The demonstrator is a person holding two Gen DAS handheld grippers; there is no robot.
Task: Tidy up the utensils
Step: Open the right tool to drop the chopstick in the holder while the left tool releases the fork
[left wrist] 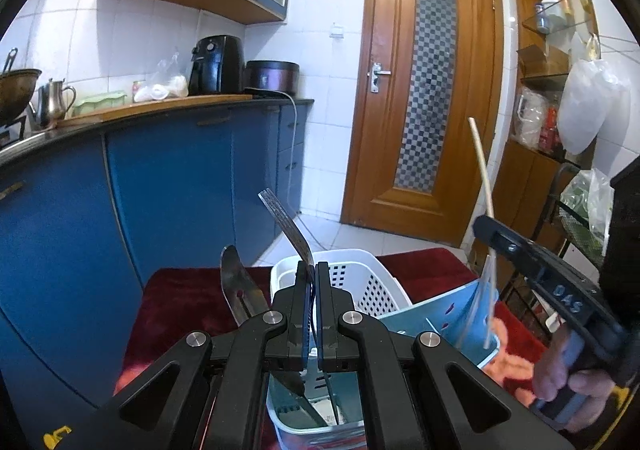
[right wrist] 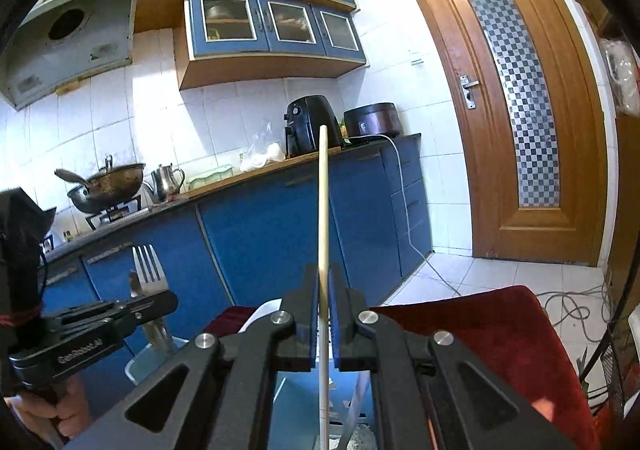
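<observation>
Left wrist view: left gripper (left wrist: 312, 270) clamped tight on a fork (left wrist: 286, 224), tines up and tilted away to the left, handle running down between the pads toward the blue caddy (left wrist: 448, 320) below. Already standing in the near compartment of that caddy: a knife (left wrist: 298, 390) and something thin beside it, too blurred to name. Behind the gripper, a white basket (left wrist: 360, 282) with perforated walls, contents hidden. A metal tool (left wrist: 236, 286) stands up just left of the gripper; its base is hidden. All on a red cloth (left wrist: 180, 302). At right, right gripper (left wrist: 486, 228) pinching a chopstick (left wrist: 482, 166) near upright, its lower end over the caddy's far side.

Right wrist view: right gripper (right wrist: 324, 282) closed on the chopstick (right wrist: 323, 210), stick passing straight between the pads and down into the caddy (right wrist: 356, 402) area; whether touching bottom, cannot tell. At left, left gripper (right wrist: 154, 300) with the fork (right wrist: 148, 268), tines up, above a pale container rim (right wrist: 140, 362).

Judged progress: partly done — a few pieces sorted, fork and chopstick both held and not yet released. Left to do: lower each into a compartment and let go; no other loose utensils visible.
</observation>
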